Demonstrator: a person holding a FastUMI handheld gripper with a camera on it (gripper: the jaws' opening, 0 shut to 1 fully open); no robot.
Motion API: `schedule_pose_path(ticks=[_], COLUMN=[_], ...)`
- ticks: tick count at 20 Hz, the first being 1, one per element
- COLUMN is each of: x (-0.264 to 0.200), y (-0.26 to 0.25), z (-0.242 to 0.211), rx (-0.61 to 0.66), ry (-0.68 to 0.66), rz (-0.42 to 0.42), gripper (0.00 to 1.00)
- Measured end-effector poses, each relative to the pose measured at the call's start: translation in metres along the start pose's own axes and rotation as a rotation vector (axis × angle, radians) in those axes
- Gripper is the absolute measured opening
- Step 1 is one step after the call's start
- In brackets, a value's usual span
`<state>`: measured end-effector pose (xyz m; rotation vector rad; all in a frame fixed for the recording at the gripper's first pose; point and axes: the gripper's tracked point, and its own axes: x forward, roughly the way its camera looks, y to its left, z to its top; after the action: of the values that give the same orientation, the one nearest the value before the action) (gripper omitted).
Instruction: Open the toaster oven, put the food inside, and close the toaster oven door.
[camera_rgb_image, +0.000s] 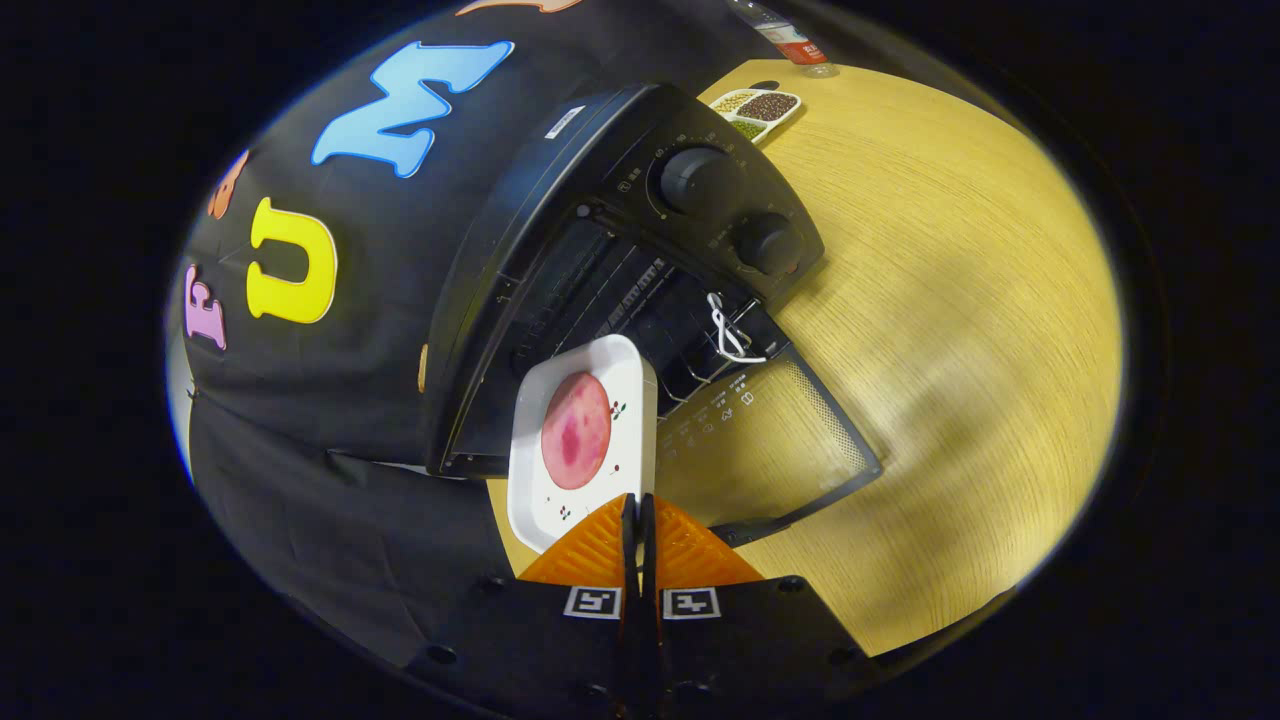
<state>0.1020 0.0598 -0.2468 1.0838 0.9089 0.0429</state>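
Note:
A black toaster oven (640, 200) stands on the wooden table with its glass door (770, 450) folded down flat and the wire rack (650, 310) inside showing. My gripper (638, 505) is shut on the near rim of a white square plate (535, 480). A round pink slice of meat (576, 430) lies on the plate. The plate hangs just ahead of my fingers, at the left part of the oven's opening and above the inner end of the lowered door. A white cord loop (727, 335) is tied at the door's handle side.
Two black knobs (700, 180) sit on the oven's control panel. At the far end of the table (950, 300) lies a small divided white dish of beans (757, 110), with a plastic bottle (790, 40) beyond it. Black cloth hangs behind and left of the oven.

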Motion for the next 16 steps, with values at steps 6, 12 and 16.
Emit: schedule_pose_path(ticks=[6, 12, 16], x=[0.029, 0.056, 0.070], y=[0.009, 0.007, 0.012], z=[0.016, 0.030, 0.042], rx=[0.059, 0.086, 0.119], ry=[-0.077, -0.177, -0.239], rz=[0.043, 0.009, -0.009], gripper=[0.02, 0.02, 0.02])
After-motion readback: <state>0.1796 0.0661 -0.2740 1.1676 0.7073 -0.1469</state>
